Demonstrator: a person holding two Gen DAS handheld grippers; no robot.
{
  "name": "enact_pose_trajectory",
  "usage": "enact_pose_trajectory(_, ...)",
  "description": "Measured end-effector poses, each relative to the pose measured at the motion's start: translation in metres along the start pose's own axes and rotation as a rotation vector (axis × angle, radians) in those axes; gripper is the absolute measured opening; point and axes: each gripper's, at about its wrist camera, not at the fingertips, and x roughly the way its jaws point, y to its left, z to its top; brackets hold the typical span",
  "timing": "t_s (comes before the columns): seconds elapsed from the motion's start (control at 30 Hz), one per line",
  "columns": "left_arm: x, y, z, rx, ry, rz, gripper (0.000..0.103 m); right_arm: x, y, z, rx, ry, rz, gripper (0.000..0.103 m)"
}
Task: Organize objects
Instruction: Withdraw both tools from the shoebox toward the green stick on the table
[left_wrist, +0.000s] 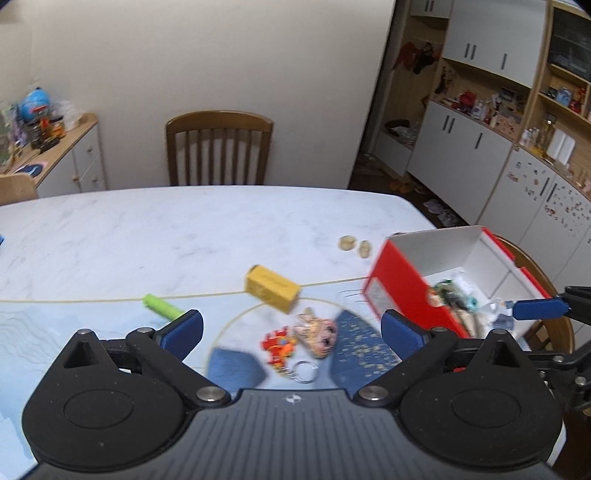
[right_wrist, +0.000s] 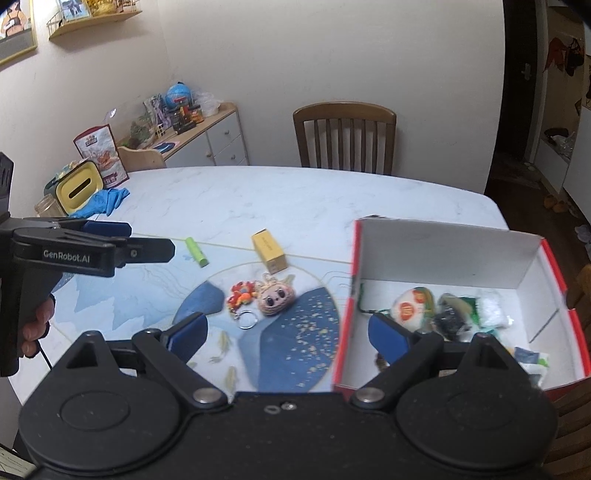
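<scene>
A red box with a white inside (left_wrist: 399, 284) (right_wrist: 454, 254) stands at the table's right and holds several small items. On the mat lie a pink plush face (left_wrist: 317, 332) (right_wrist: 275, 297), a red keychain toy (left_wrist: 279, 347) (right_wrist: 242, 293) with a ring, a yellow box (left_wrist: 271, 288) (right_wrist: 269, 250) and a green tube (left_wrist: 162, 306) (right_wrist: 196, 251). My left gripper (left_wrist: 291, 332) is open and empty above the plush and keychain. My right gripper (right_wrist: 286, 336) is open and empty, straddling the box's left wall.
Two small tan pieces (left_wrist: 354, 245) lie beyond the red box. A blue glove (right_wrist: 107, 201) and a yellow container (right_wrist: 77, 190) sit at the table's far left. A wooden chair (left_wrist: 219, 147) stands behind the table. Cabinets line the right wall.
</scene>
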Motion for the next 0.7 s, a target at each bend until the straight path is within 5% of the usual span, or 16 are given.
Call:
enact_pose_trajectory(0.43,0.039,0.08,-0.008,0.002,0.019,0.136,0.103,0.059,0.047,0.009,-0.056,0.048,-0.043,0.093)
enact_pose_trajectory(0.7,0.085,0.107,-0.017,0.037,0.063,0.155,0.103,0.104,0.053,0.014,-0.079,0.097,-0.098,0.086)
